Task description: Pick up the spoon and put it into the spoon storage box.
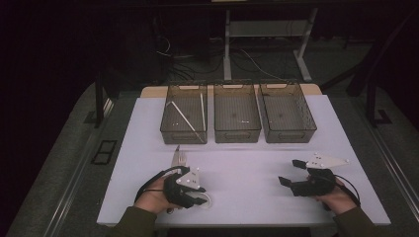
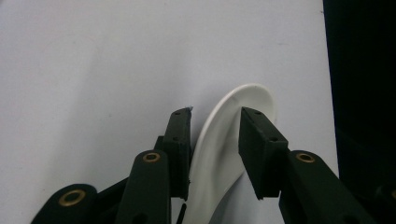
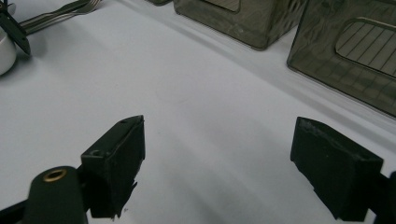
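White spoon (image 2: 219,154) flat on the pale table (image 1: 247,168), well to the near left of the middle bin (image 1: 237,134), close to the table's front edge. Bowl of the spoon pointed away along the jaws in the left gripper view, handle running back beneath them.

Left gripper (image 2: 215,112) set down over the spoon, jaws narrowed to either side of it, one pad (image 2: 180,140) just beside its edge, the other crossing the bowl; impossible to tell whether the pads press on it yet. Seen from the high view in a hand at the same near-left spot from the middle bin.

Metal forks (image 1: 179,158) lying between the left gripper and the middle bin, somewhat to the bin's left, handles together.

Right gripper (image 1: 291,172) held low to the near right of the middle bin, well apart from the spoon, jaws spread wide over bare table with nothing between them.

Left bin (image 1: 183,136) just beside the middle bin on one side, with white sticks (image 1: 185,118) lying inside; right bin (image 1: 289,134) just beside it on the other.
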Tool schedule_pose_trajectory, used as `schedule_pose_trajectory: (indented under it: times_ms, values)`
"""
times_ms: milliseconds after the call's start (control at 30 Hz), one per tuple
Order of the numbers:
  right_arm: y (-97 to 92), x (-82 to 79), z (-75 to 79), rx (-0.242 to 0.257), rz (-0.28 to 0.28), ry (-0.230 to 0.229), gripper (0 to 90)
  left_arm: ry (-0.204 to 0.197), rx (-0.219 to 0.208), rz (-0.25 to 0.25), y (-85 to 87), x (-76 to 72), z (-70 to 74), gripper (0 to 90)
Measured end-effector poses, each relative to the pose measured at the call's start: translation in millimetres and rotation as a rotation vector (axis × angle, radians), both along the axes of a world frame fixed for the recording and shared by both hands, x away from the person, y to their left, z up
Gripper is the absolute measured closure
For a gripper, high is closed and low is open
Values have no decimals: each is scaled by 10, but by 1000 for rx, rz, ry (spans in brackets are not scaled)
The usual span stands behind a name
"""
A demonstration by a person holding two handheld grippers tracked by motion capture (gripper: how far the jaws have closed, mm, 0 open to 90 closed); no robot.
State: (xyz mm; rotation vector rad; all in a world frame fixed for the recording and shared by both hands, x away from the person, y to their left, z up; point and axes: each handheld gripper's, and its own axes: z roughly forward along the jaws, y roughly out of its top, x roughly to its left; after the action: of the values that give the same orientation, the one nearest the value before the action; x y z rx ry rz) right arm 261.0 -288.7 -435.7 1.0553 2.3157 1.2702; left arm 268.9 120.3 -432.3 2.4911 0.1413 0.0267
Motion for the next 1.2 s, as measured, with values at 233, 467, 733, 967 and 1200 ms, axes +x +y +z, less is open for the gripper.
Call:
schedule_pose_trajectory:
  times_ms: [233,467,733,967,1200]
  values:
    - [-2,1,1,1,-2,2,181,3,19,-1,11,-10,25,706]
    - [-2,1,3,2,-2,2,181,15,14,-3,42,-3,58,790]
    - [0,1,4,1,-1,-2,180,31,0,6,68,-20,86,836]
    - [16,-3,4,0,12,-12,180,16,-11,46,67,-12,114,837]
    - [55,-9,-12,15,26,-13,180,-13,-64,103,100,1,199,837]
